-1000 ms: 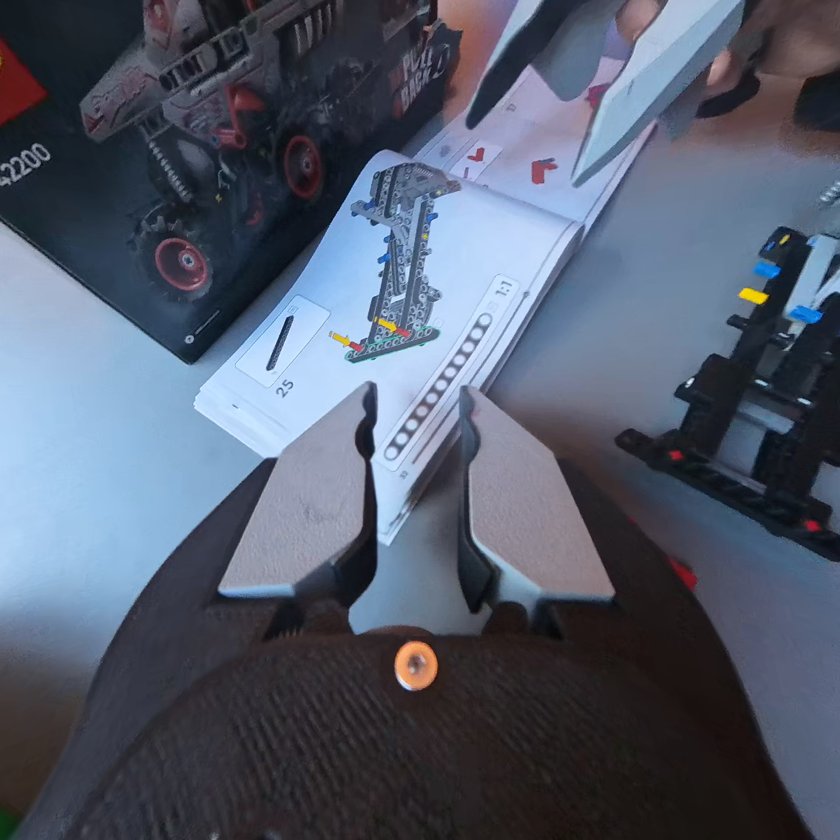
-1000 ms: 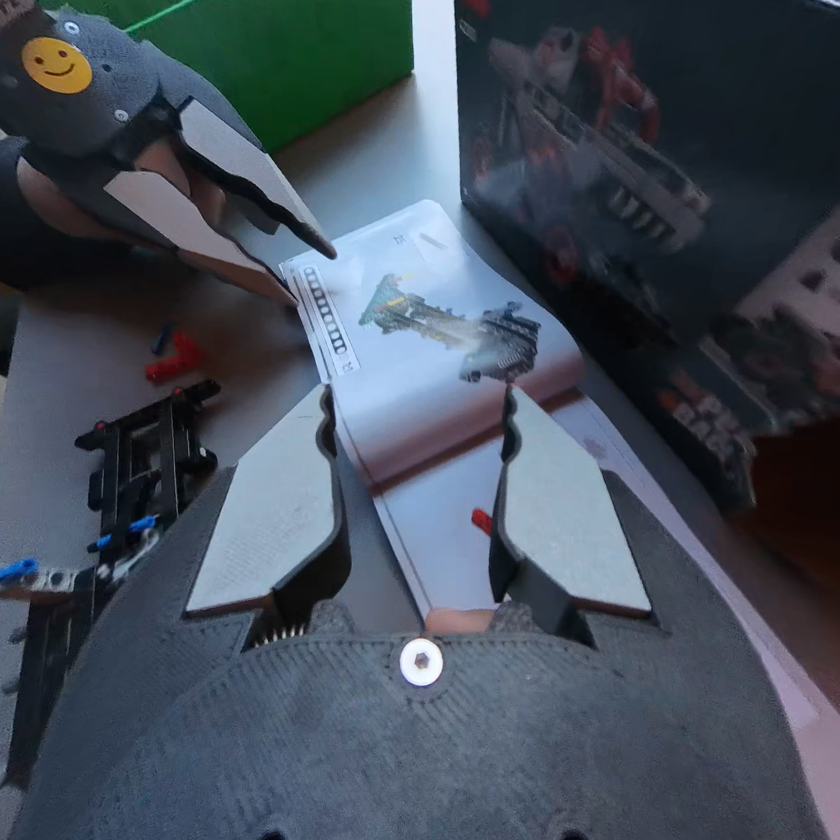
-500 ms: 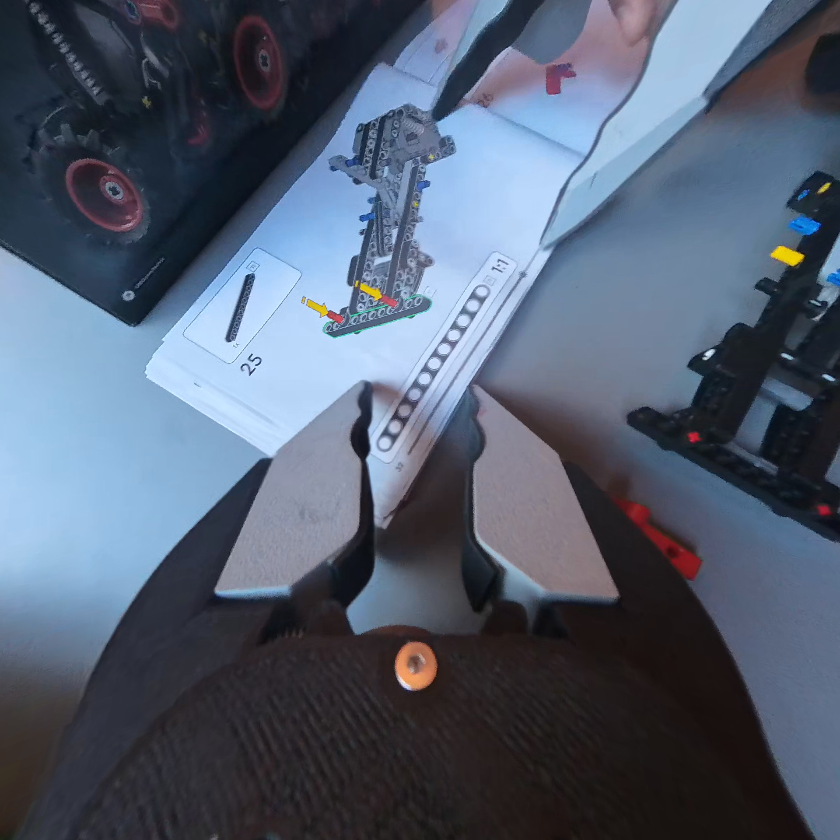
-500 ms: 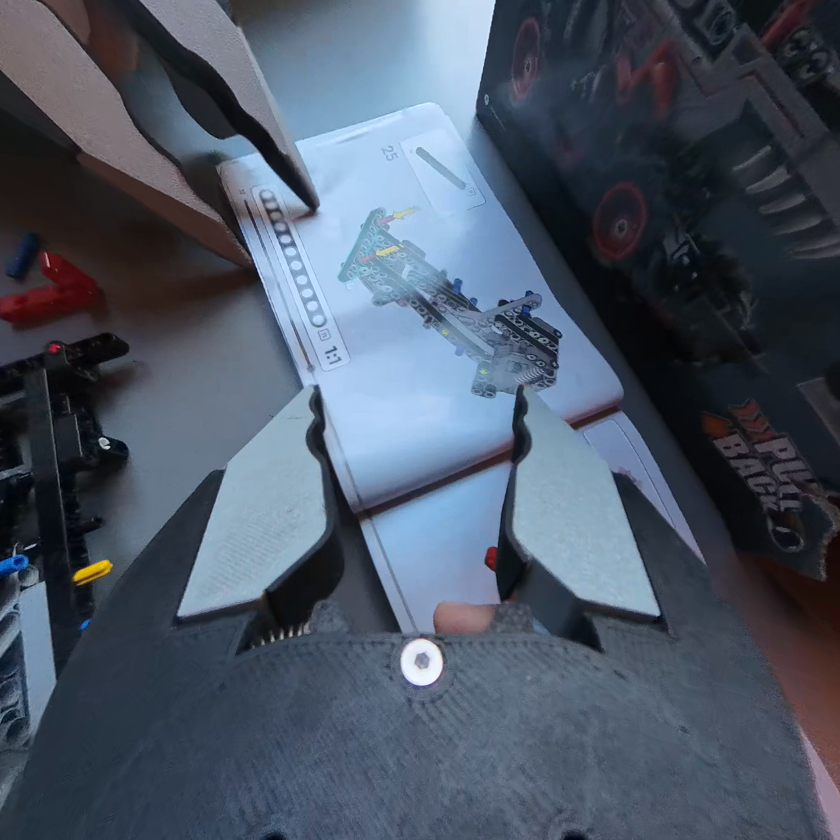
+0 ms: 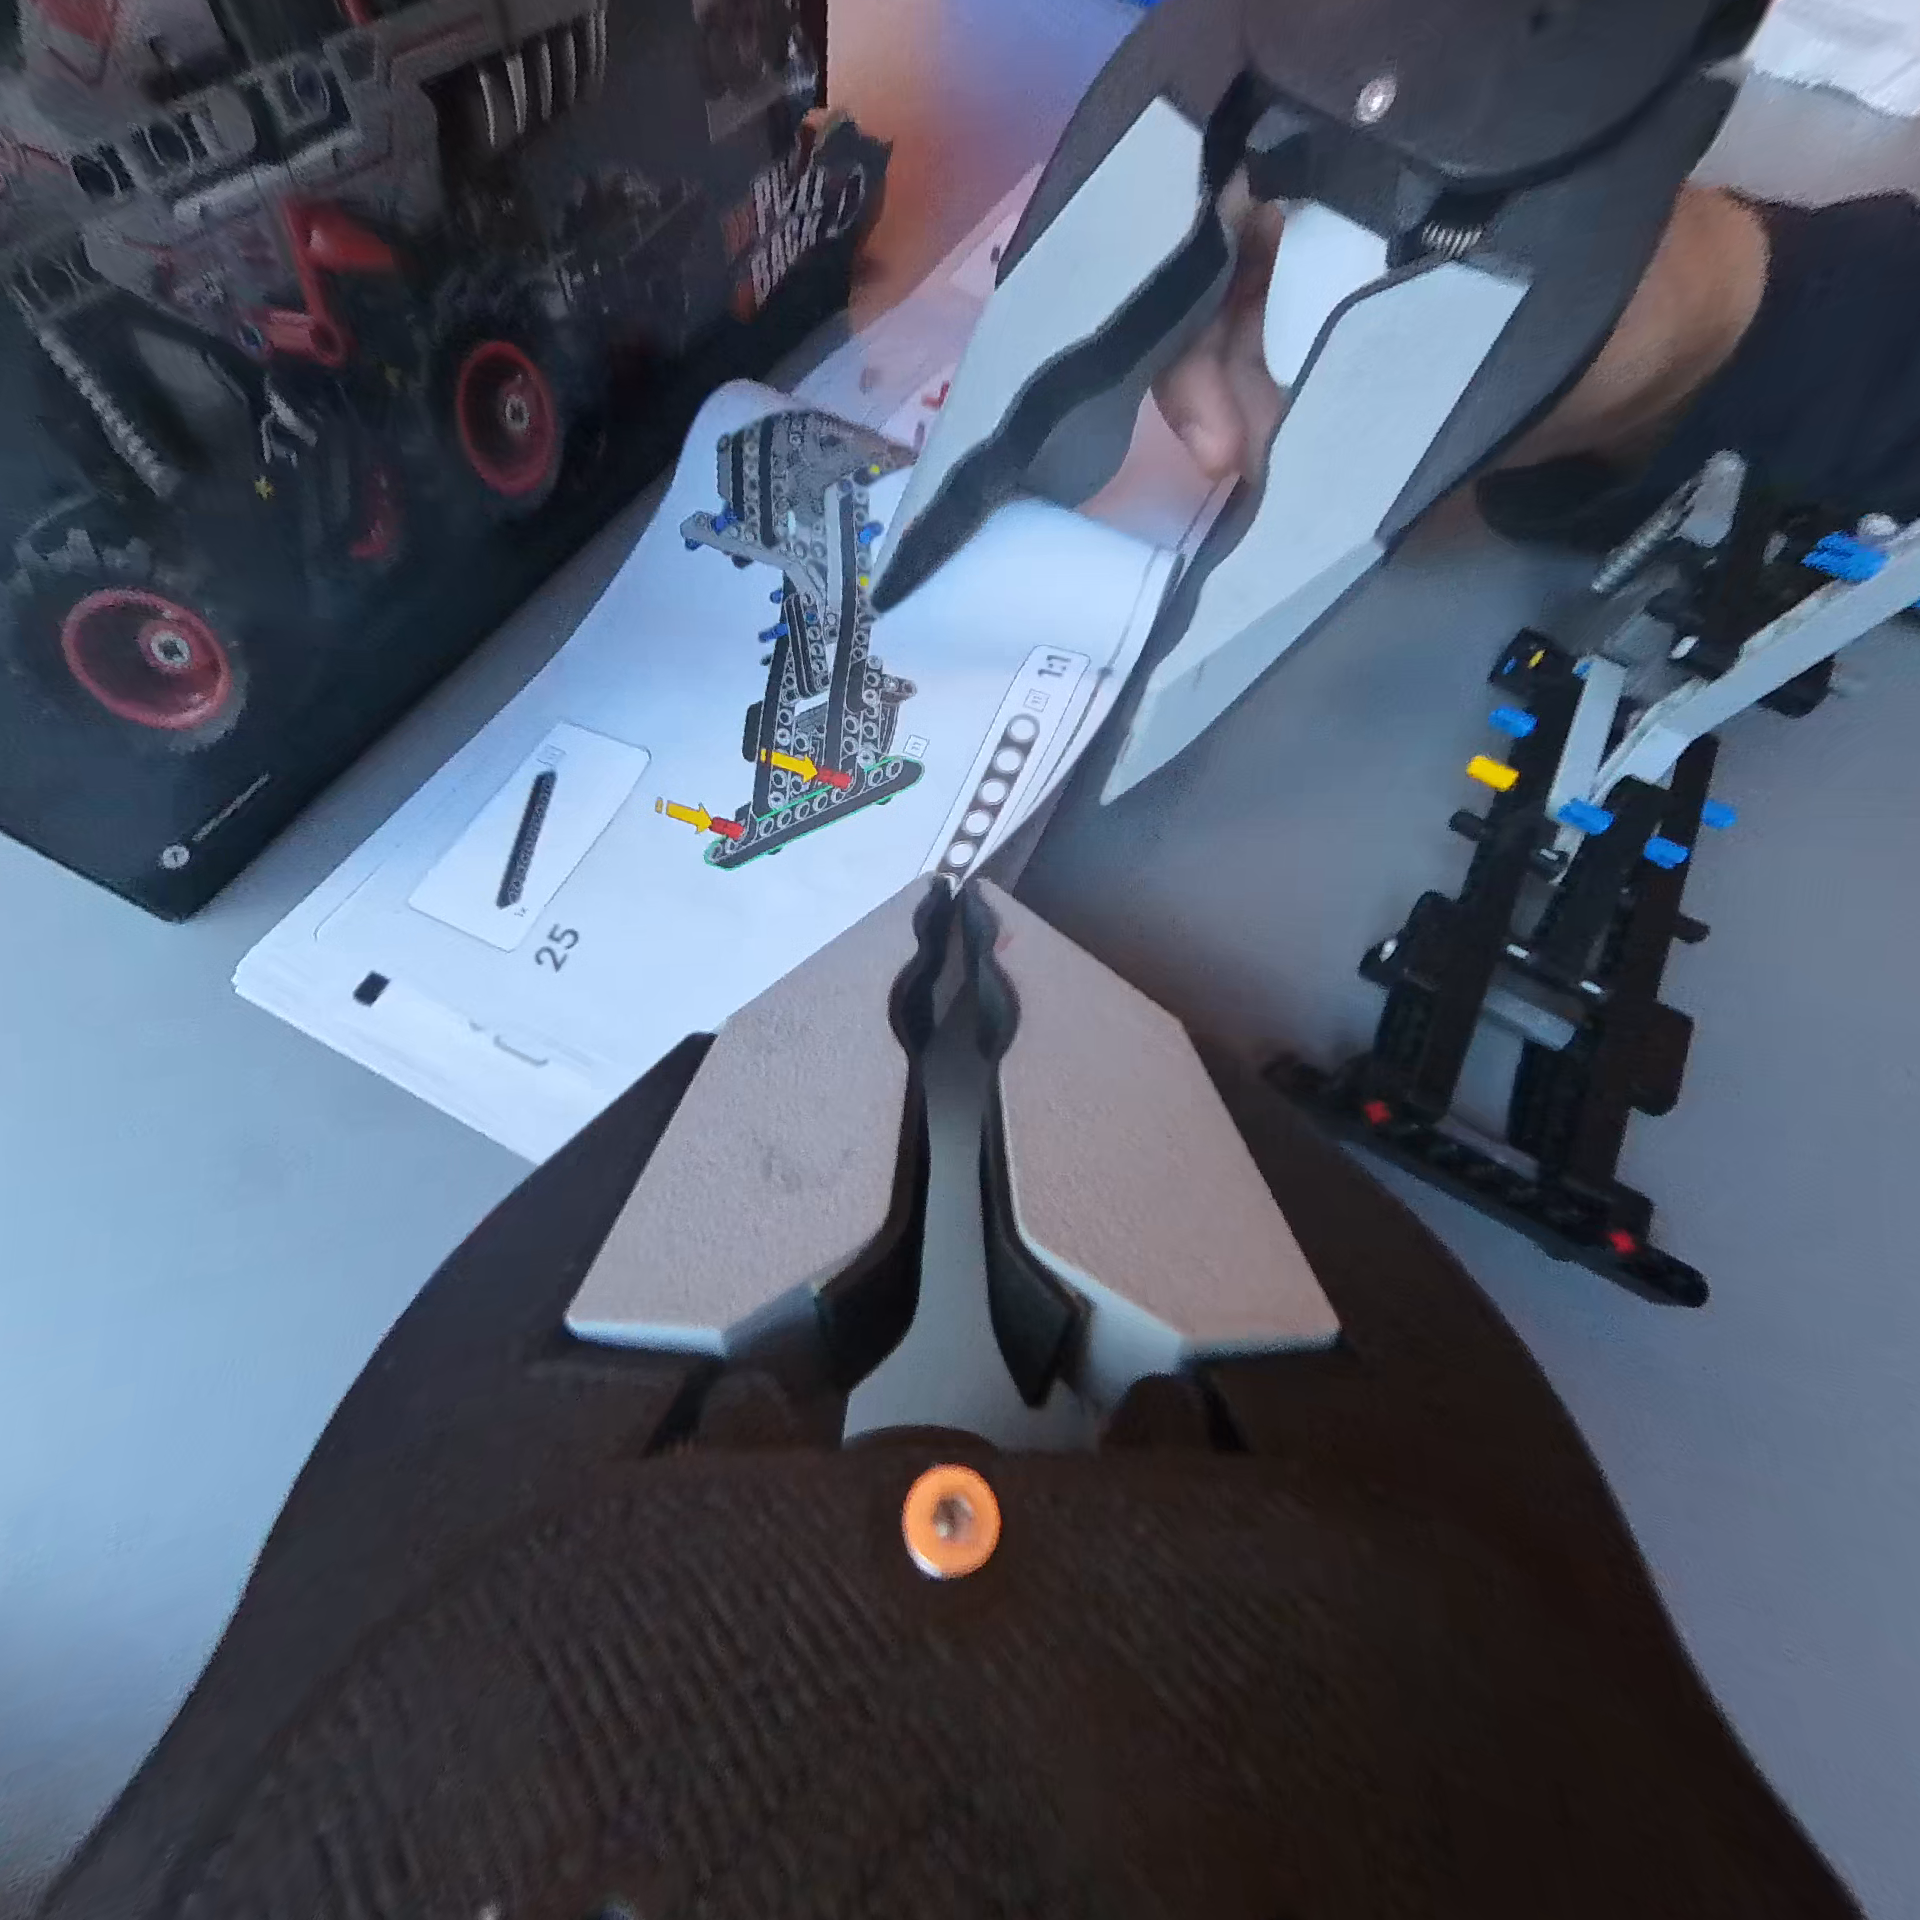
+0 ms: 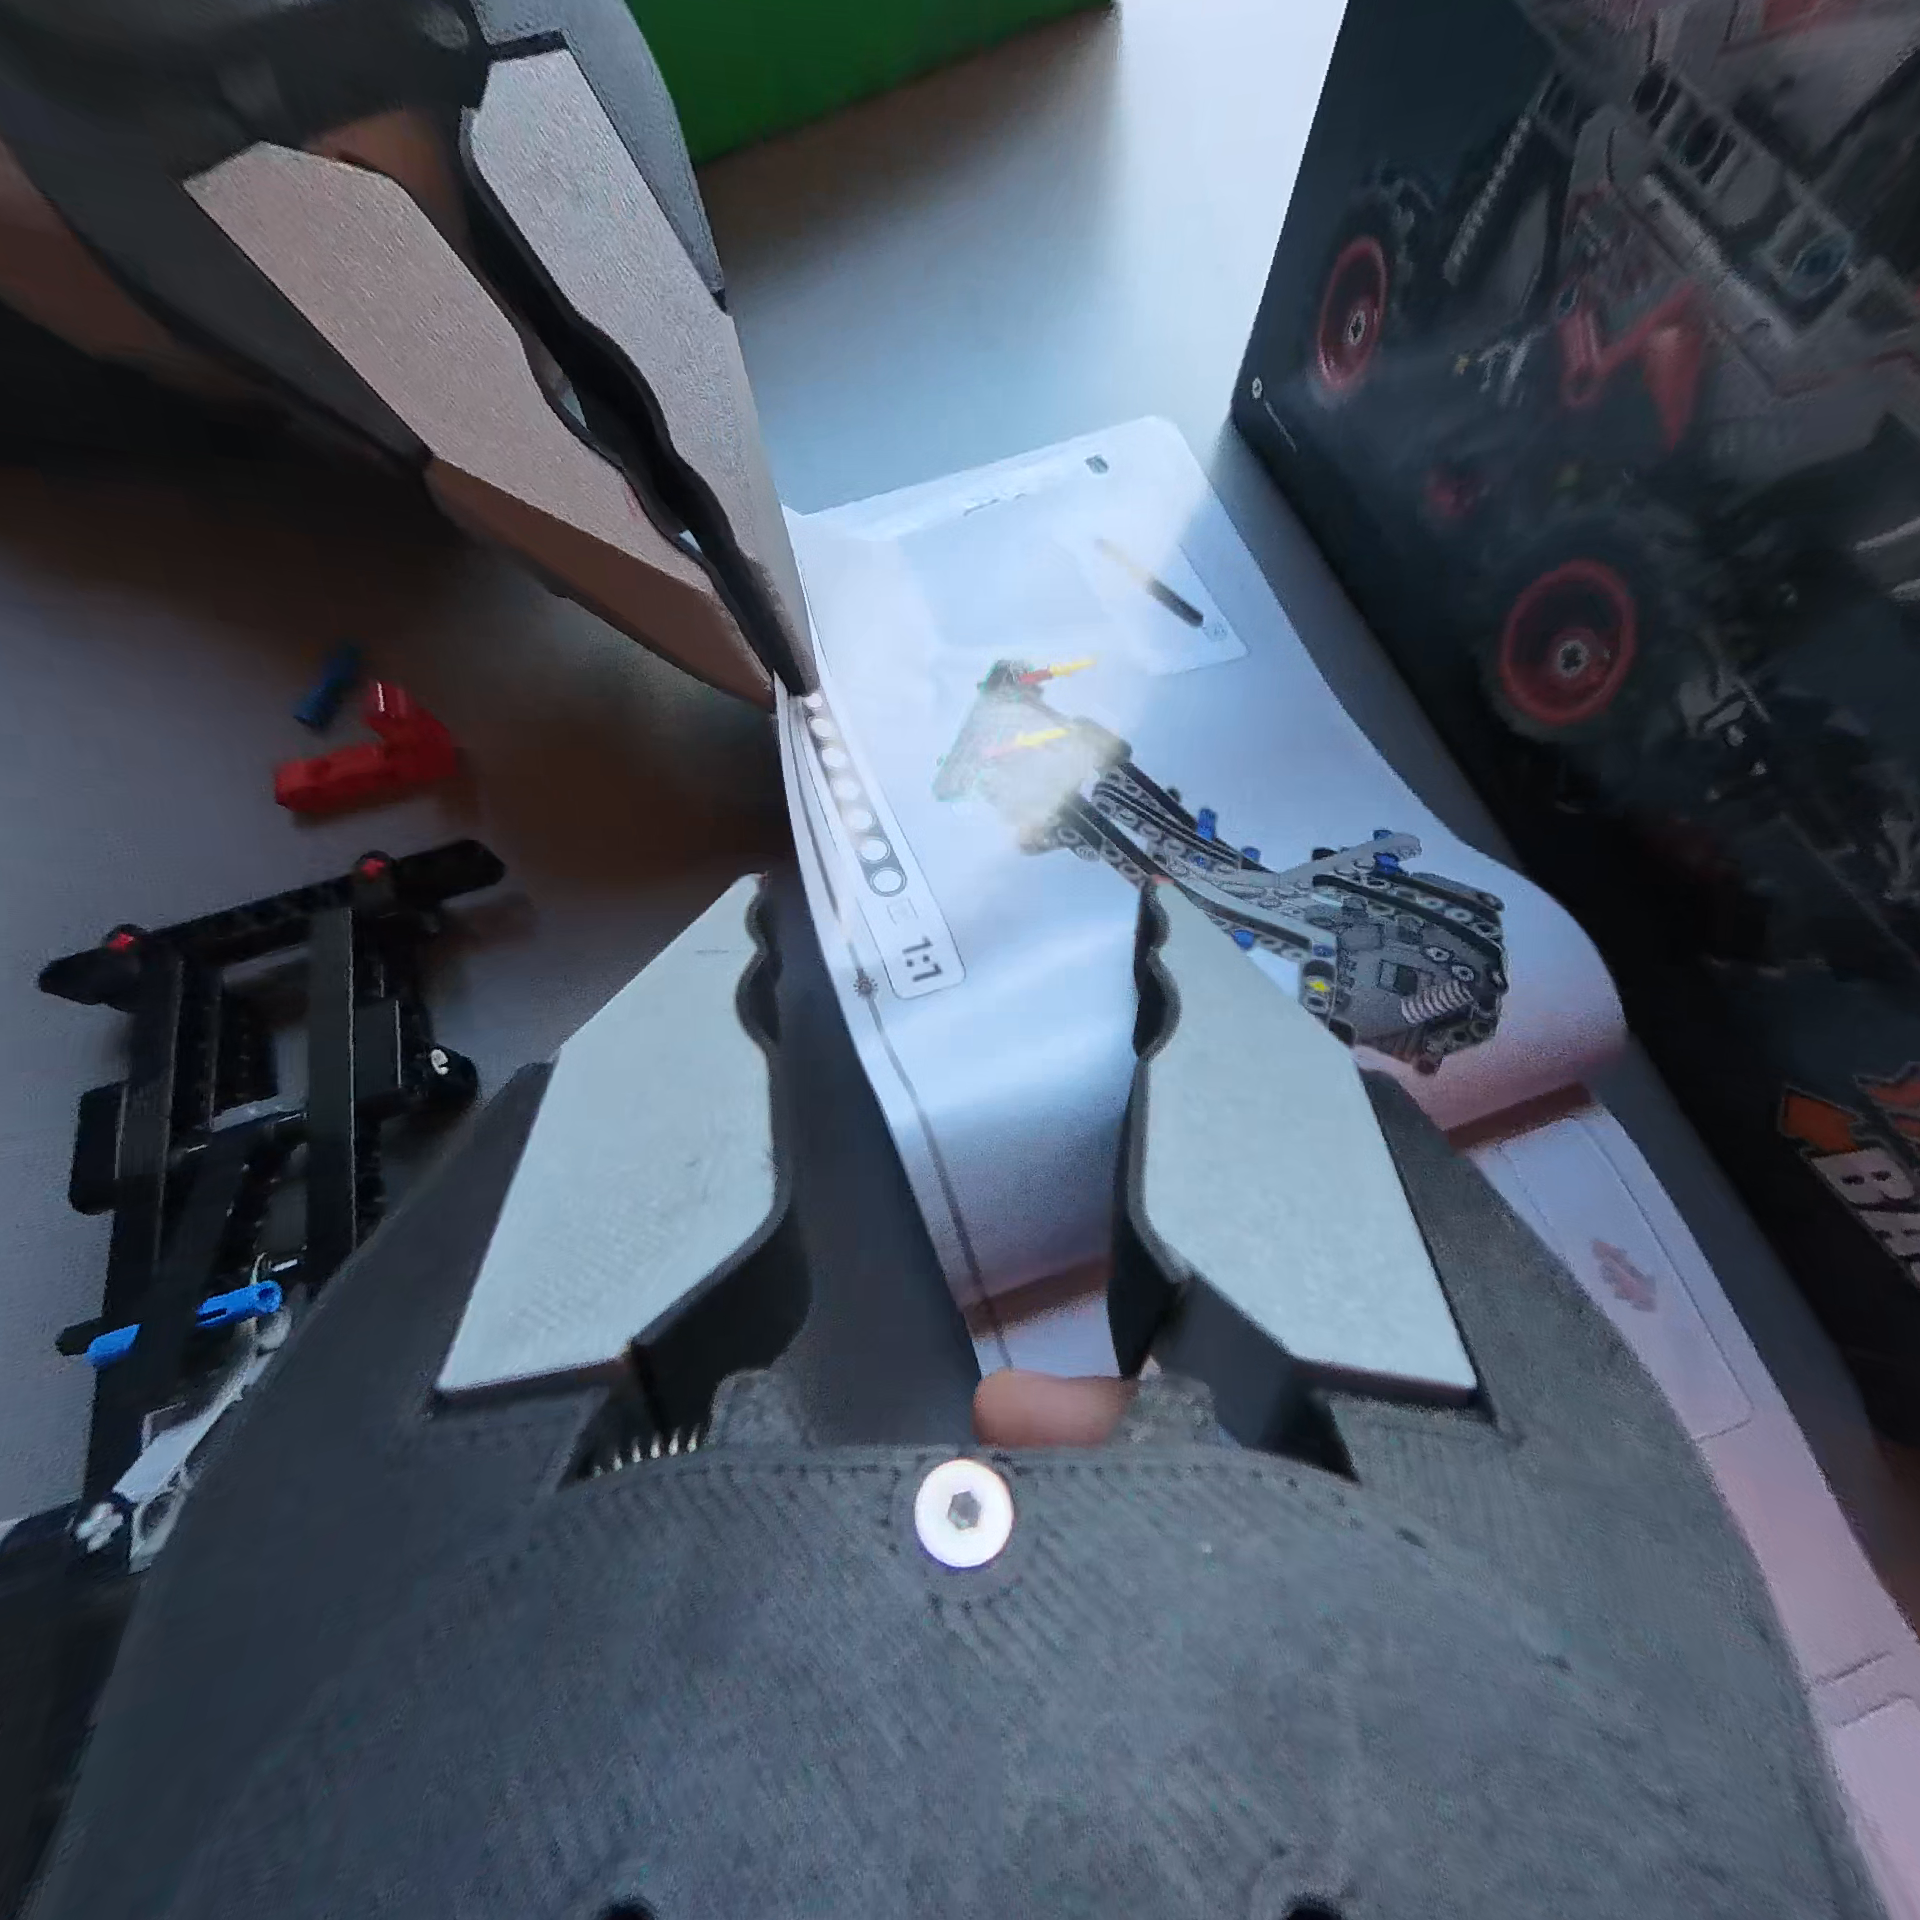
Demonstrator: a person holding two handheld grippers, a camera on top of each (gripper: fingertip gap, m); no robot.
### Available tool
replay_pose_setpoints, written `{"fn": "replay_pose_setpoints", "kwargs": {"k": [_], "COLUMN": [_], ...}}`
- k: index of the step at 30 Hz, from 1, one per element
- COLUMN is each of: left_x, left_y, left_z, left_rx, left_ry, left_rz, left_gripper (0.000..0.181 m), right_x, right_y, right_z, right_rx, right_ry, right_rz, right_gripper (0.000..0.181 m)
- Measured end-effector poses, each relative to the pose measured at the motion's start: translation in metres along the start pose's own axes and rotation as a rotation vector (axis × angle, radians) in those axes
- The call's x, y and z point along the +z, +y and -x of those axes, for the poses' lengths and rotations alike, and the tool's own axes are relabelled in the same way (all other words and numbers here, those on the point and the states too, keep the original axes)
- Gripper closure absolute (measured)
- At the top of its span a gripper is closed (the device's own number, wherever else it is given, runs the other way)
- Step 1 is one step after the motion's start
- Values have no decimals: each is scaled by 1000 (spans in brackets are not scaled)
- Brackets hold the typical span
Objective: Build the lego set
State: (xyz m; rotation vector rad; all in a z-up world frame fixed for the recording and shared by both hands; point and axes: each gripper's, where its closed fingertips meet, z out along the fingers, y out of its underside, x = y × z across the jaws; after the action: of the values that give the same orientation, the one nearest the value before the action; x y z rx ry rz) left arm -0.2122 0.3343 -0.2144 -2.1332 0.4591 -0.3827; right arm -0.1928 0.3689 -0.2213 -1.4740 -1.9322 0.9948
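Observation:
The open instruction booklet [image 5: 644,831] lies on the grey table, also in the right wrist view [image 6: 1039,935]. My left gripper [image 5: 951,891] is shut, its tips pinching the booklet's right page edge by the scale bar; it shows top left in the right wrist view [image 6: 792,688]. My right gripper [image 6: 956,899] is open and empty over the booklet, the page edge curving up between its fingers. In the left wrist view it [image 5: 1008,696] hangs above the page, one fingertip [image 5: 894,592] on the printed model. The black half-built frame [image 5: 1538,1039] lies beside the booklet [image 6: 239,1091].
The dark set box [image 5: 312,364] stands along the booklet's far side [image 6: 1610,520]. Loose red pieces [image 6: 364,758] and a blue pin [image 6: 327,686] lie on the table near the frame. A green box [image 6: 831,62] is at the back. Left tips to right tips: about 5 cm. From the left gripper's tips to the blue pin [image 6: 327,686] is close to 12 cm.
My left gripper has gone from open to shut on the page edge. My right gripper has moved in closer over the booklet and stays open.

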Motion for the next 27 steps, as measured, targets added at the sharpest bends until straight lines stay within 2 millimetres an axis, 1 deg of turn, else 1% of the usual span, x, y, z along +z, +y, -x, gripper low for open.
{"fn": "replay_pose_setpoints", "kwargs": {"k": [3, 5, 8, 9, 11, 13, 15, 18, 20, 24, 26, 27], "left_x": [0, -1, -4, -4, -5, -8, -14, -25, -27, -22, -15, -13], "left_y": [-8, -10, -18, -19, -22, -25, -29, -32, -29, -17, -5, 0], "left_z": [-2, -2, -3, -3, -2, 0, 6, 20, 26, 32, 32, 33], "left_rx": [29, 43, 63, 65, 70, 66, 62, 44, 25, 16, 22, 27], "left_ry": [-7, -22, -27, -34, -45, -62, -96, -149, -162, -172, -165, -167], "left_rz": [-45, -55, -108, -112, -132, -158, -180, -213, -201, -139, -61, -34], "left_gripper": [181, 181, 181, 181, 181, 180, 165, 159, 158, 158, 157, 157], "right_x": [-2, -4, -7, -9, -11, -14, -19, -40, -57, -94, -106, -109], "right_y": [-2, -4, -13, -14, -16, -17, -17, -22, -25, -33, -31, -27], "right_z": [0, 1, 6, 6, 11, 9, 6, -4, -9, -21, -26, -27], "right_rx": [-75, -99, -122, -130, -163, -203, -213, -144, -71, 41, 74, 81], "right_ry": [48, 60, 54, 60, 55, 97, 125, 140, 122, 102, 91, 81], "right_rz": [2, -3, -43, -46, -46, -47, -40, -124, -203, -366, -390, -379], "right_gripper": [131, 136, 146, 153, 177, 181, 181, 181, 181, 181, 181, 181]}}
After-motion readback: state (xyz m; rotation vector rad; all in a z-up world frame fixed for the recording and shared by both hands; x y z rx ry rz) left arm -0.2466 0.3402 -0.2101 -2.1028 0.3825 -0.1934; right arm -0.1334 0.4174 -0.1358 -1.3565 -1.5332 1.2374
